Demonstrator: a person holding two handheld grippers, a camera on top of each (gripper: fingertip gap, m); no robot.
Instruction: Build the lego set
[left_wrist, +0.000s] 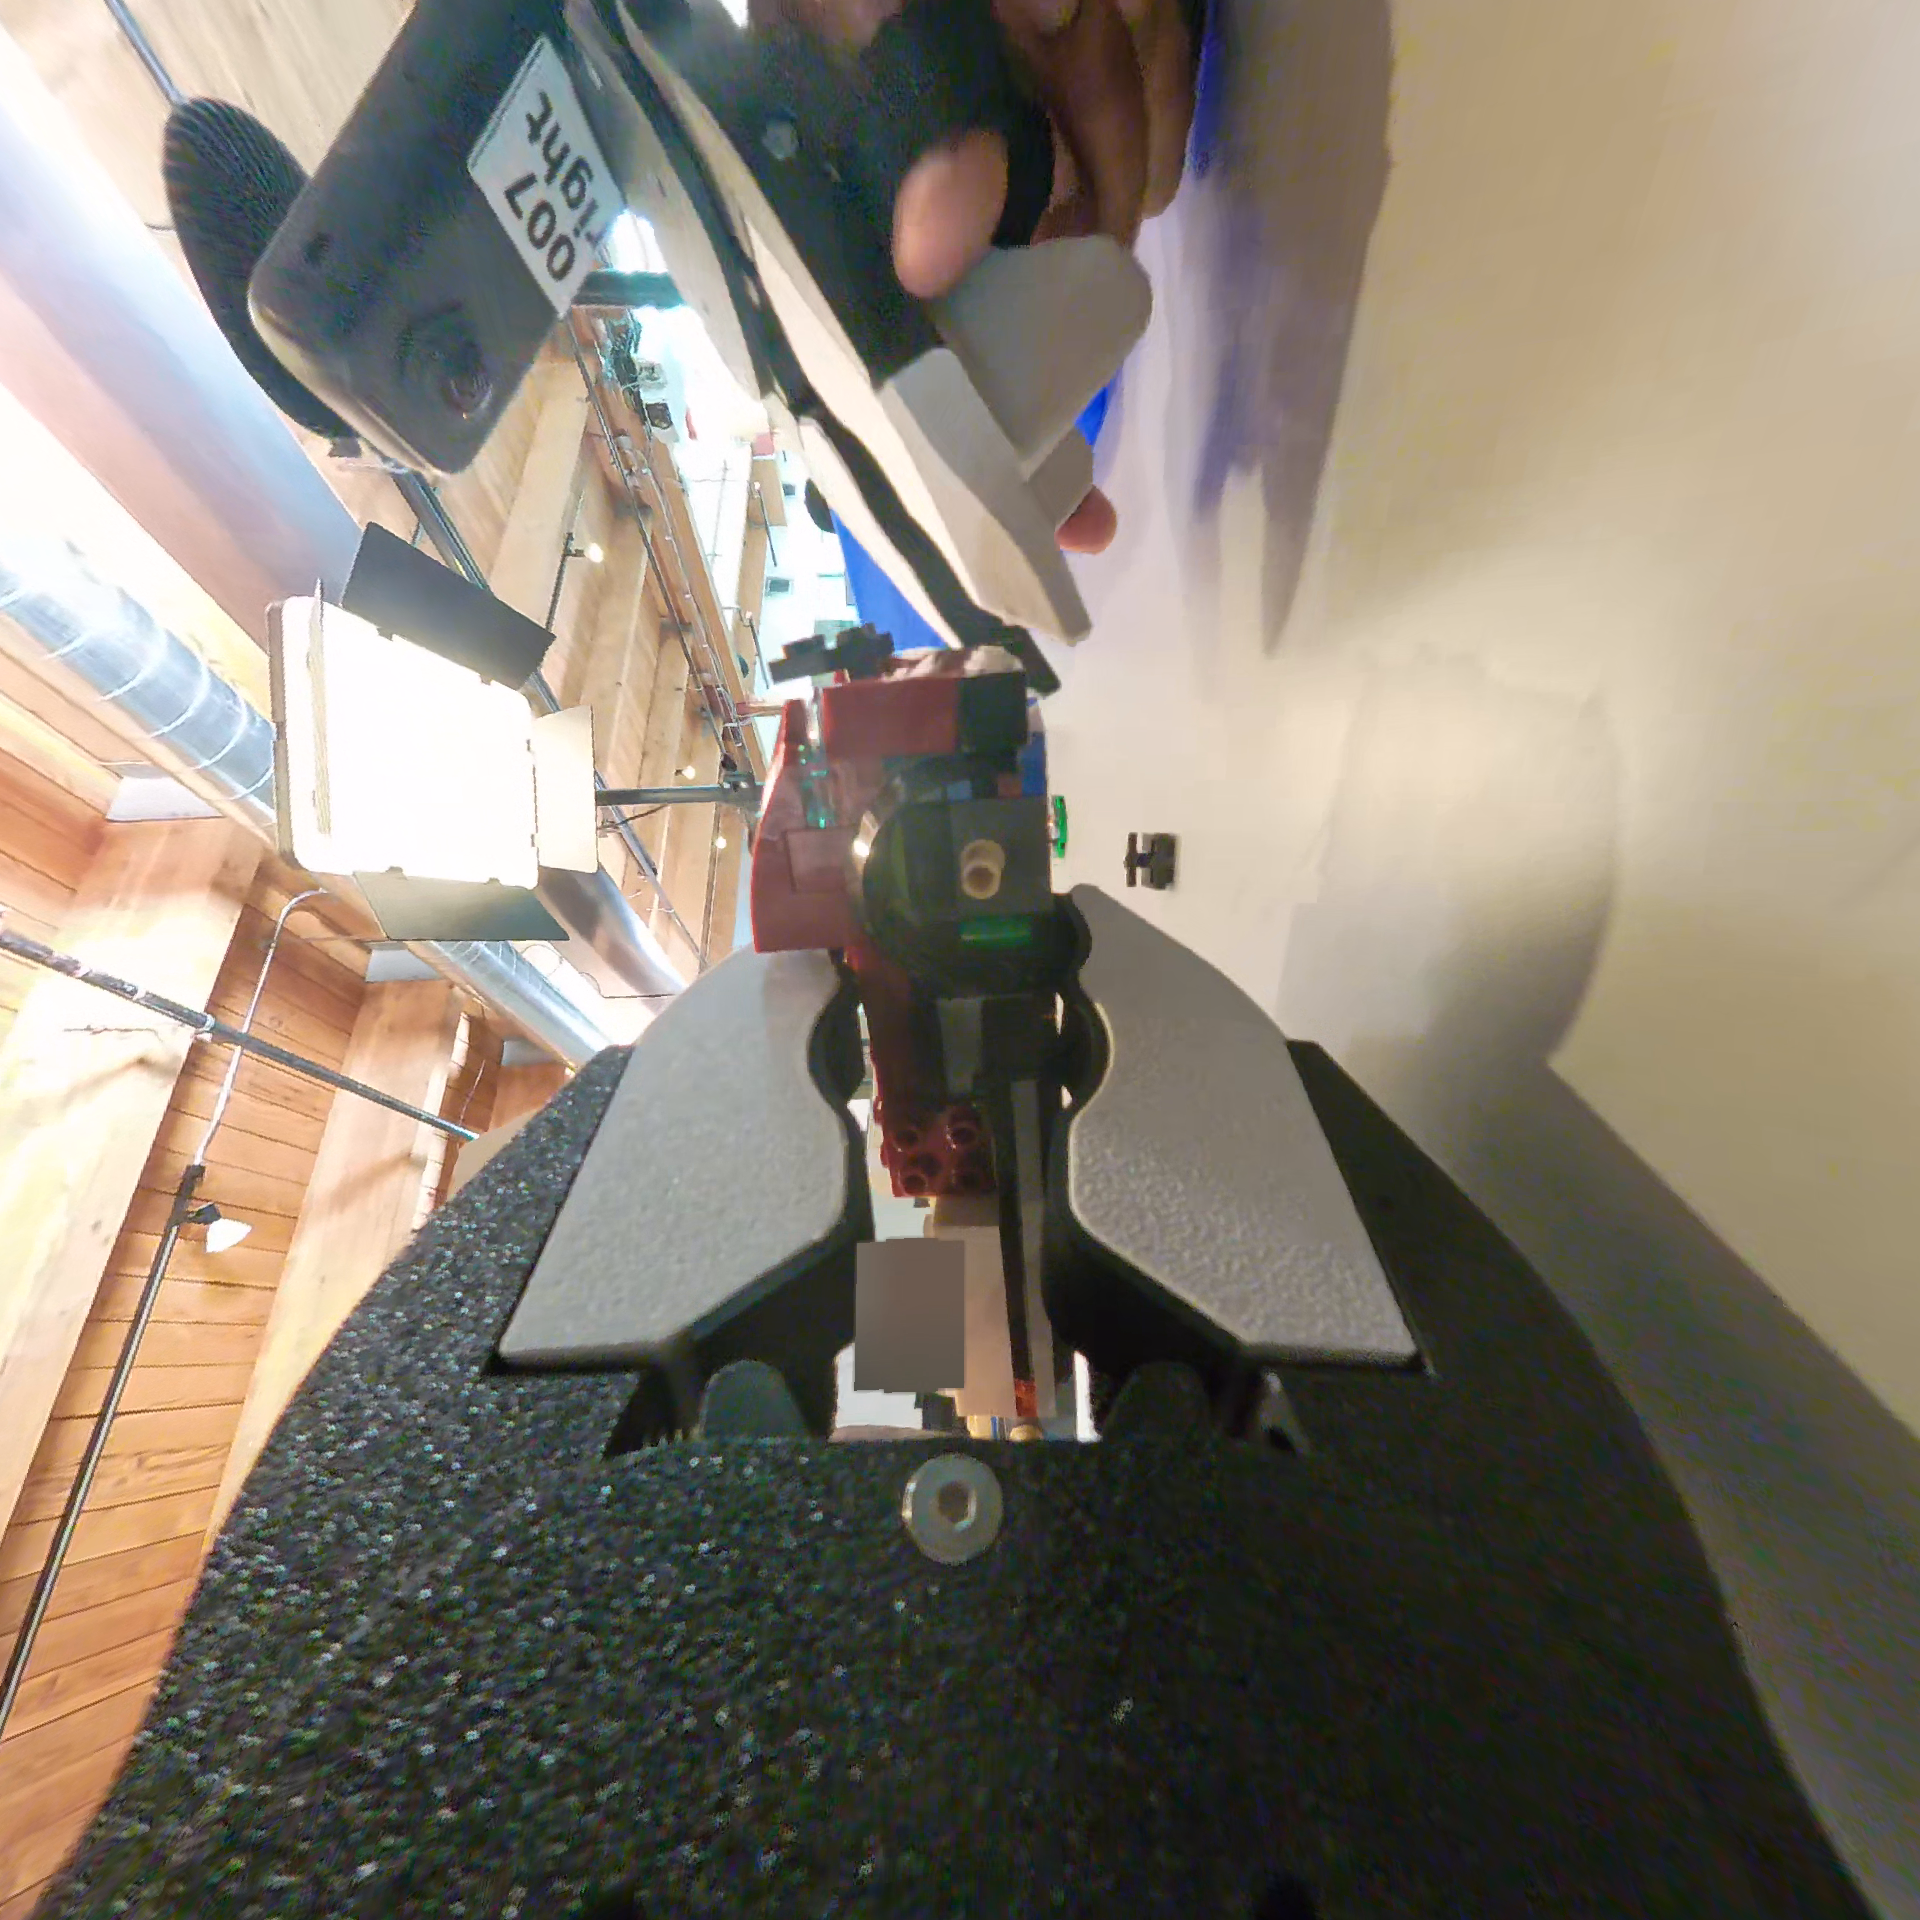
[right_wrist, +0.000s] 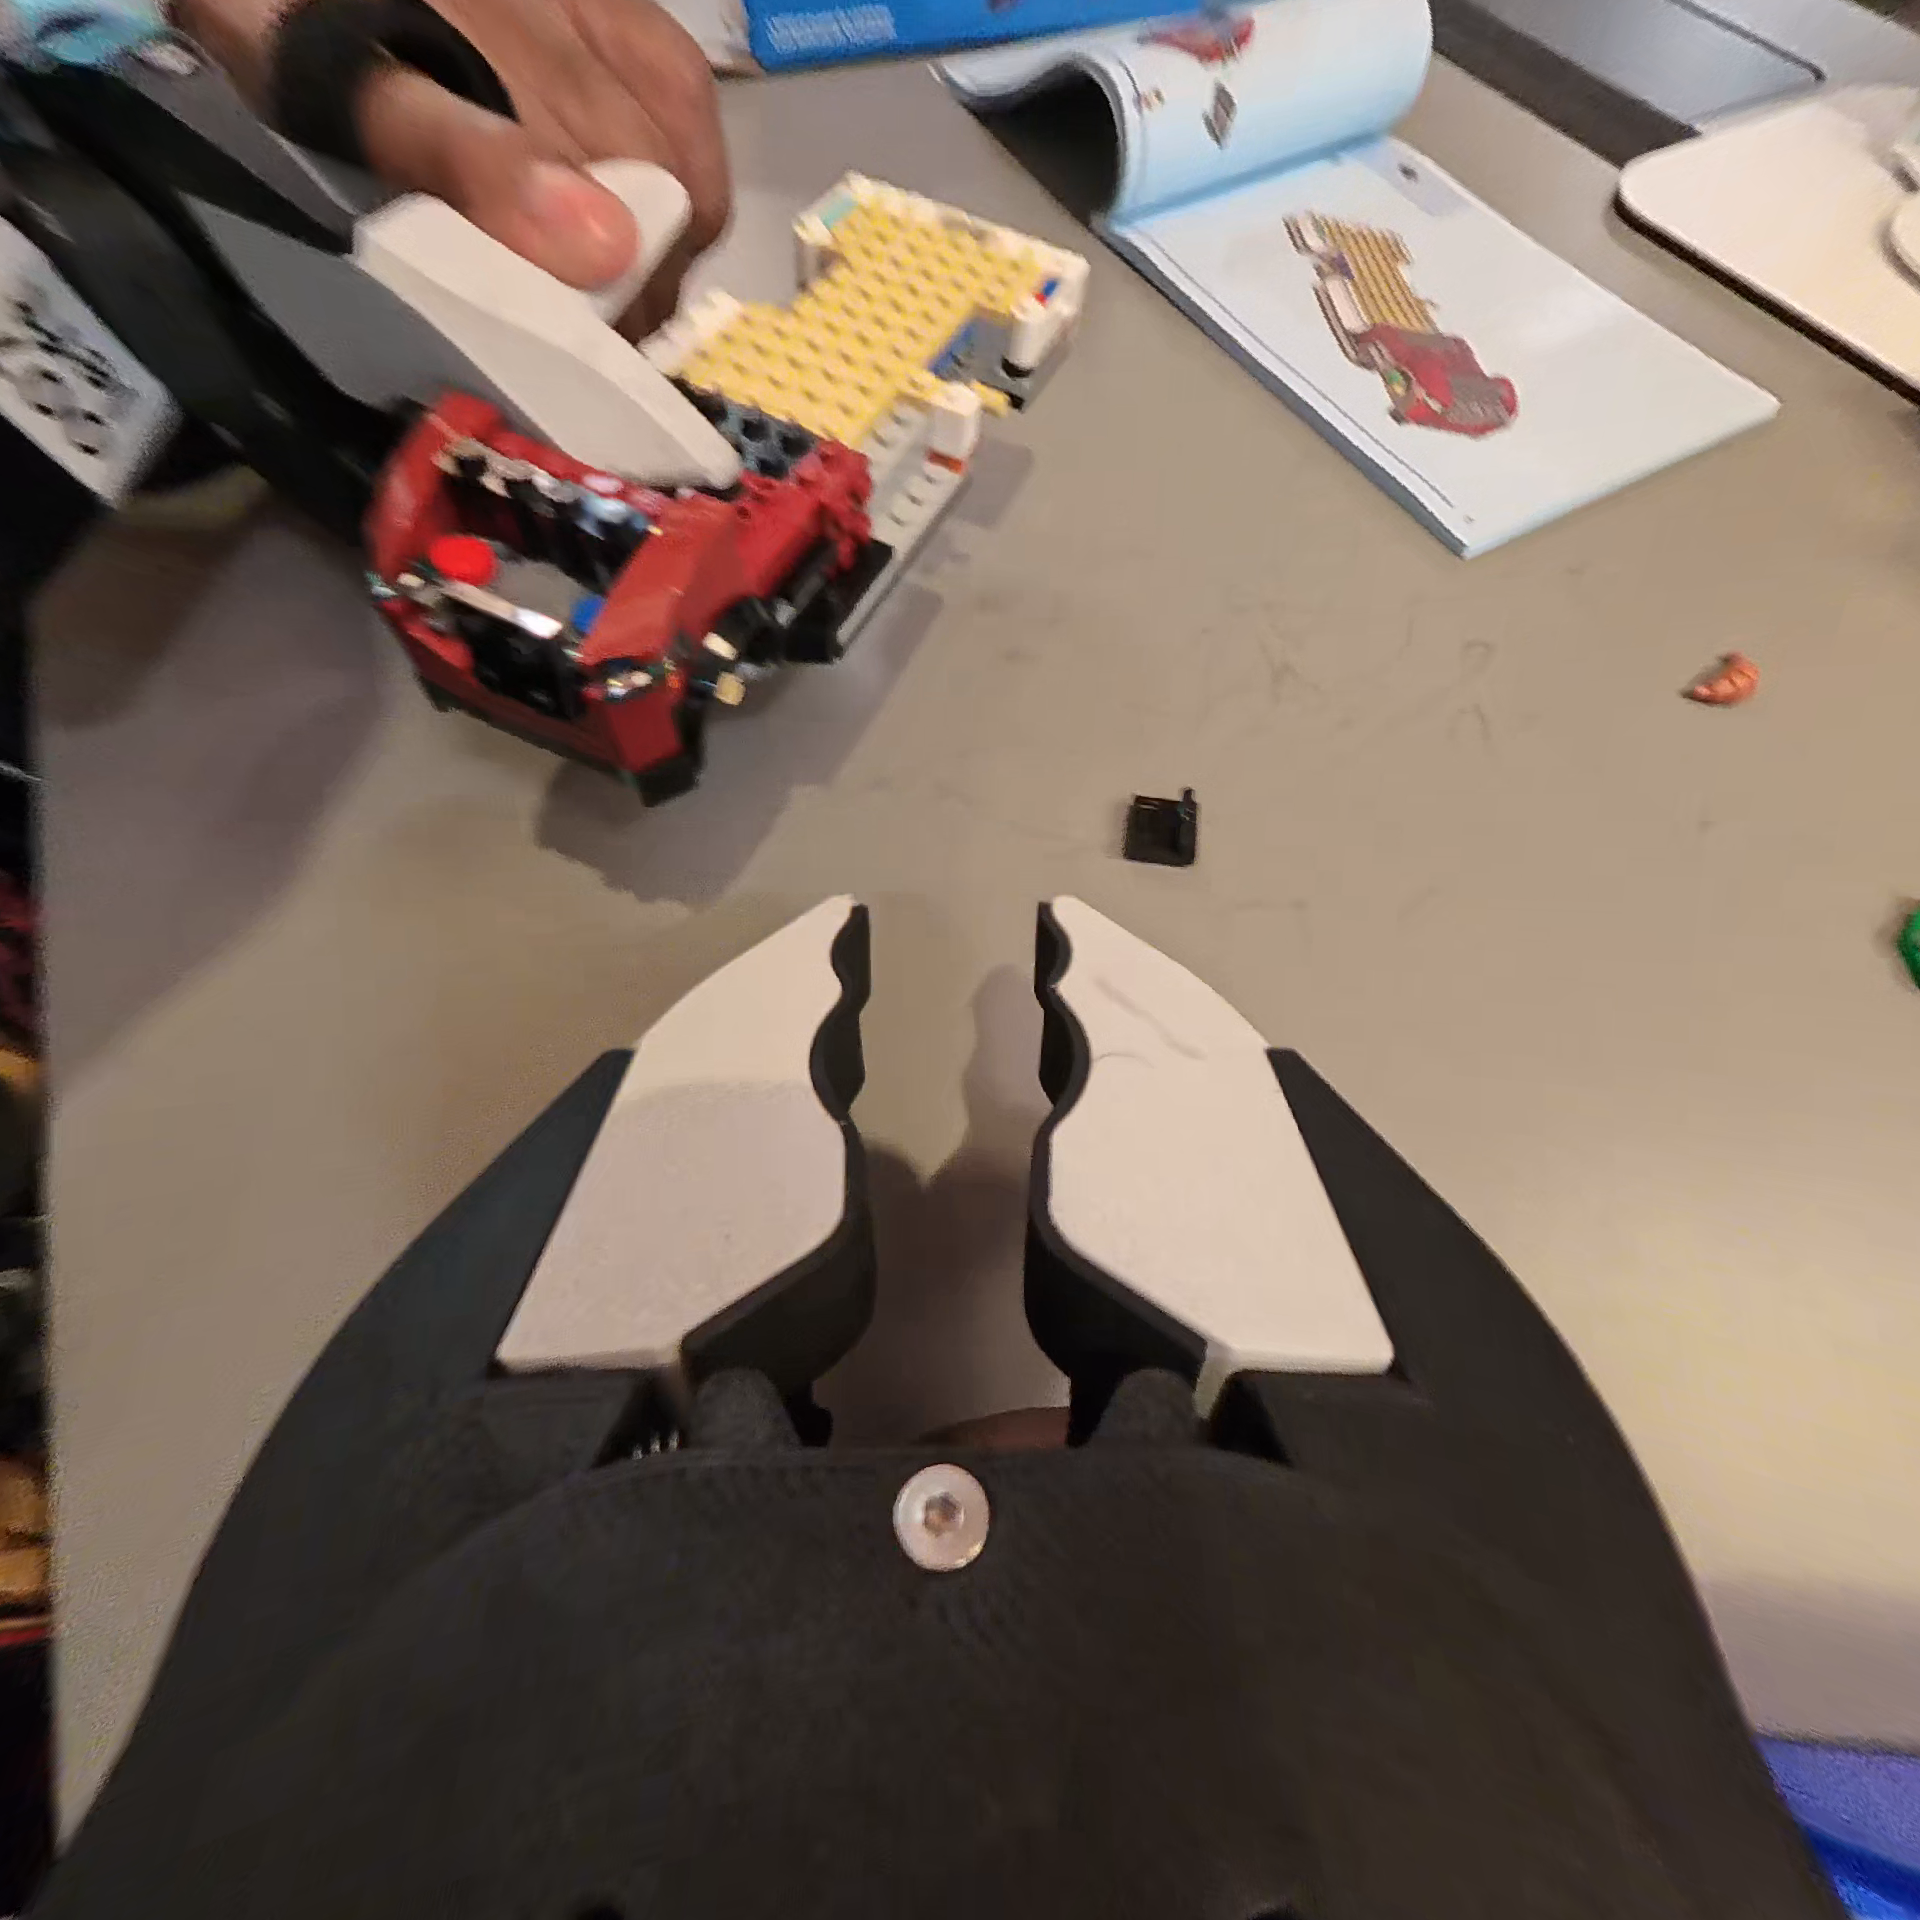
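Left gripper (left_wrist: 961, 935) clamped on red brick-built car (right_wrist: 665, 520), right gripper (right_wrist: 951, 935) open beside it; possible brick separation under twist.

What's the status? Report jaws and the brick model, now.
Left gripper shut on the red brick car, jaws clamping its body. Right gripper open, holding nothing, above the table. Small black piece lies just ahead, to the right of its jaws.

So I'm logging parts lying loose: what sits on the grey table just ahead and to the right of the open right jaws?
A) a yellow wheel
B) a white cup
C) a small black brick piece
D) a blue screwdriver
C: a small black brick piece lies alone on the grey table, just beyond the empty right jaws.
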